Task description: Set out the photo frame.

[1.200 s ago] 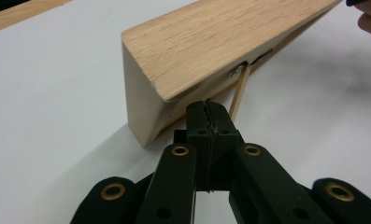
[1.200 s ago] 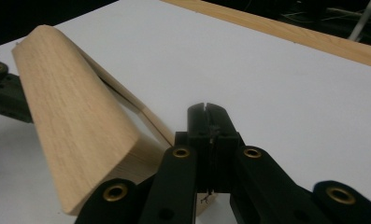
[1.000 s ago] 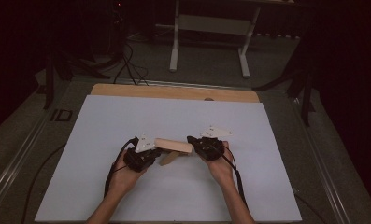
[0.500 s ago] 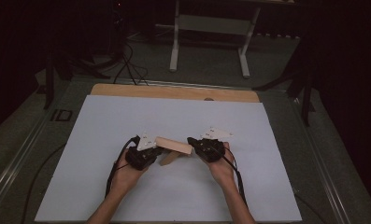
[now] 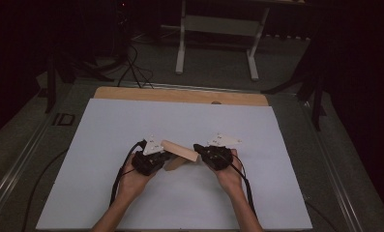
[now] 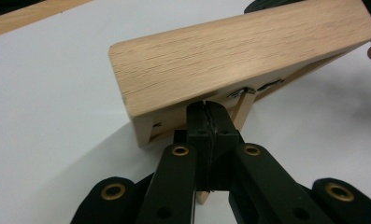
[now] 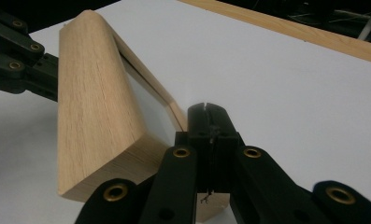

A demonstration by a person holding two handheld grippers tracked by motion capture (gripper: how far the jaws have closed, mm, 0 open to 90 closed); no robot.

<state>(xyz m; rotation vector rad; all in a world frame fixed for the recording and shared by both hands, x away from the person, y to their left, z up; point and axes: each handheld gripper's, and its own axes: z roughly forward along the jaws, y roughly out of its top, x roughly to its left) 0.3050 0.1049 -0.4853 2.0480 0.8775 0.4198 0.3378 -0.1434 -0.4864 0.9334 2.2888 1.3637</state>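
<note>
**While Held at Both Ends, Wooden Block Lifted Over White Sheet**

Where the white sheet point(image 5: 131, 125) covers the tabletop point(image 5: 180, 95), held aloft near the sheet's middle: one wooden block point(image 5: 180, 150), tilted, its left end higher in the high view. Hollow on the underside, with a thin inner frame visible in the right gripper view; nothing seen inside that hollow. Left gripper point(image 6: 205, 105) tucked under the block's lower edge, fingers point(image 6: 196, 122) pressed fully together, tips touching the wood's underside. Right gripper point(image 7: 205, 108) set against the block's opposite end, fingers point(image 7: 219, 122) likewise clenched tight, lying just beside the inner frame; whether anything thin is pinched between either pair cannot be told. Plenty of bare sheet on every side of the block: wide open room toward the far wooden strip, to the left edge and to the right edge. Both hands well inside the sheet's borders, nearer its front edge than its far one.
</note>
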